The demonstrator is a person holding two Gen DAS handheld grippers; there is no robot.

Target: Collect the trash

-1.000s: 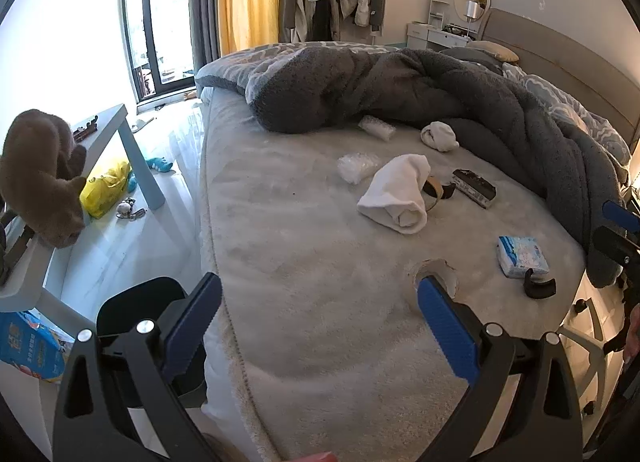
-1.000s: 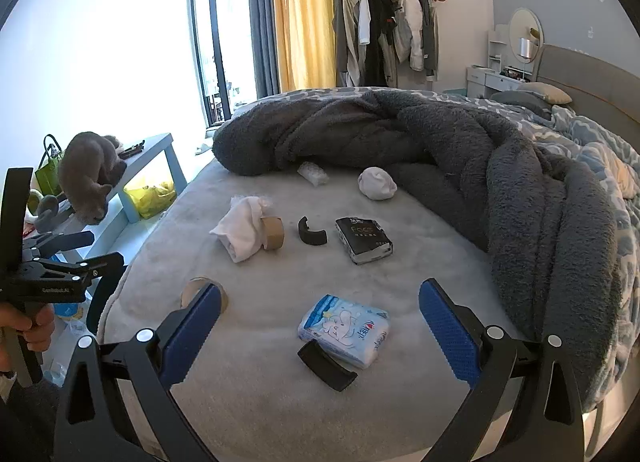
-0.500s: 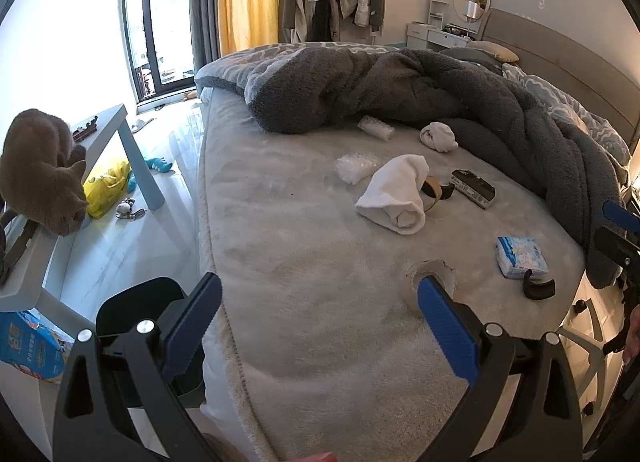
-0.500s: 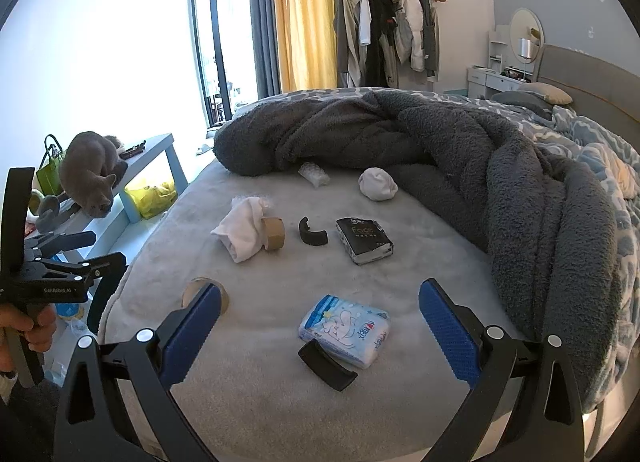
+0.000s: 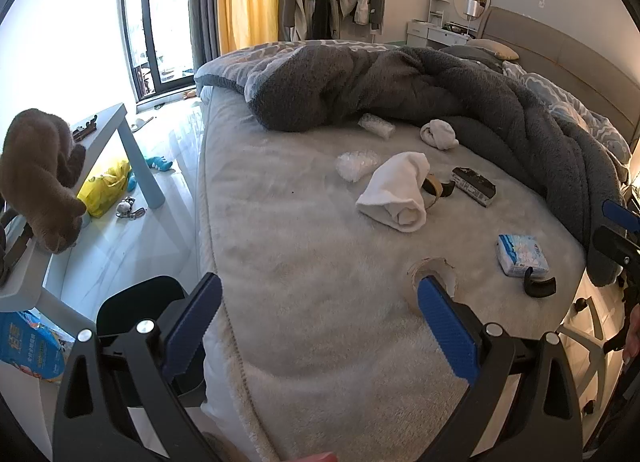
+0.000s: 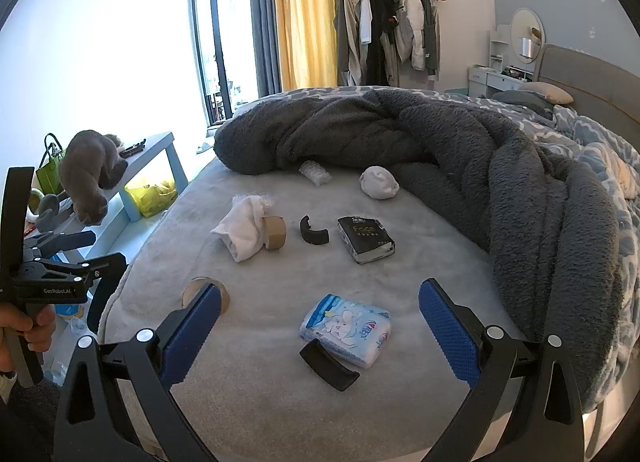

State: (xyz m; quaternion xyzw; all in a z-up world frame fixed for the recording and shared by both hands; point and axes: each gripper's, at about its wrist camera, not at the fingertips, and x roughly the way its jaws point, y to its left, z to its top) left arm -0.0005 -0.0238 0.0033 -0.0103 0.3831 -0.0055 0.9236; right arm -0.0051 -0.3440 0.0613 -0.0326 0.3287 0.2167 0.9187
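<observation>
both grippers are hovering over the foot end of the bed, jaws spread wide with nothing between the ribbed blue pads, so my guess is the person is lining up before going for anything

the right gripper sits lower centre of its frame, aimed at the tissue pack, a soft crinkly blue and white plastic pouch. a curved black plastic piece lies touching its near edge. further up, a glossy black packet lies flat, with another curved black piece just left of it, then a brown tape roll tucked against a rumpled white cloth

the left gripper is bottom centre of its own frame, and its right pad partly covers an empty cardboard tape core, a thin tan ring sunk a bit into the fuzzy bedcover. that one looks like the nearest trash for that side

near the fluffy grey blanket in the upper middle there's a crumpled clear plastic wrapper and a balled white sock, and the left view shows a second clear wrapper beside the cloth

a grey cat crouches on the pale blue side table at the left edge, and a black bin stands on the floor by the mattress in the lower left of the left view, probably where it all goes
</observation>
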